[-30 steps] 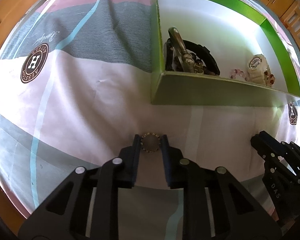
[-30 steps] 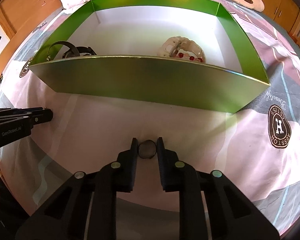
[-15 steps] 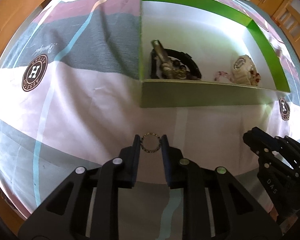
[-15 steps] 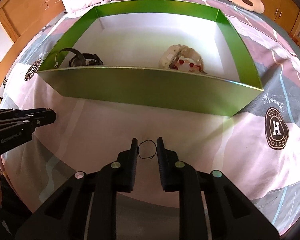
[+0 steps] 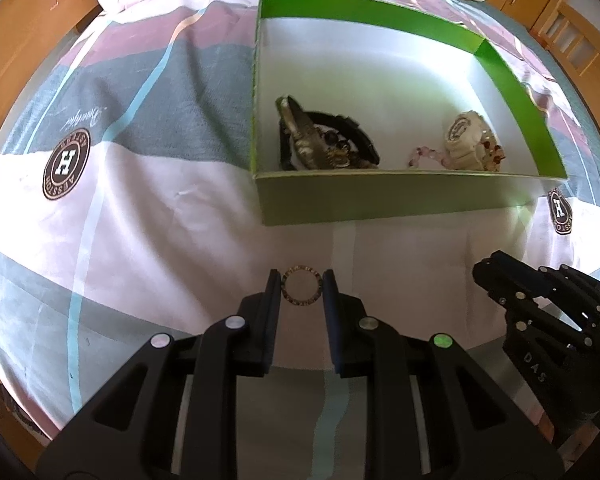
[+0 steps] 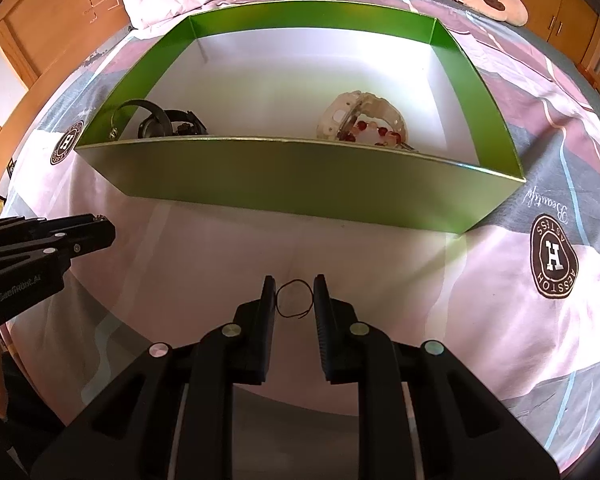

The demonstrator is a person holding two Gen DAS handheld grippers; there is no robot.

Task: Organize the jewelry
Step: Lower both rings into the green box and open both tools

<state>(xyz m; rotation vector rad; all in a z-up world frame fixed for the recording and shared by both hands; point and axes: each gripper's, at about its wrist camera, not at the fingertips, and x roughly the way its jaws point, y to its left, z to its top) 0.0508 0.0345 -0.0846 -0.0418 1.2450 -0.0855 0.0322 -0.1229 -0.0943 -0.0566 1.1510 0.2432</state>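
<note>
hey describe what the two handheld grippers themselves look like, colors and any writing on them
Both are matte black plastic. The left gripper and the right gripper each have two flat, straight fingers on open, triangular linkage arms joined by round silver pins; one pin on the left gripper looks green. Seen from the side, the left gripper carries pale lettering, apparently "GeoRobot.AI", and the right shows "DAS". No cables or sleeves are visible.

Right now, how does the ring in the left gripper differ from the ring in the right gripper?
The studded ring in the left gripper has a broad, patterned metallic band and a clean round shape. The thin dark loop in the right gripper is plain, wire-like and slightly uneven. Both are pinched between closed fingers, above the bedsheet, in front of the green box.
</note>
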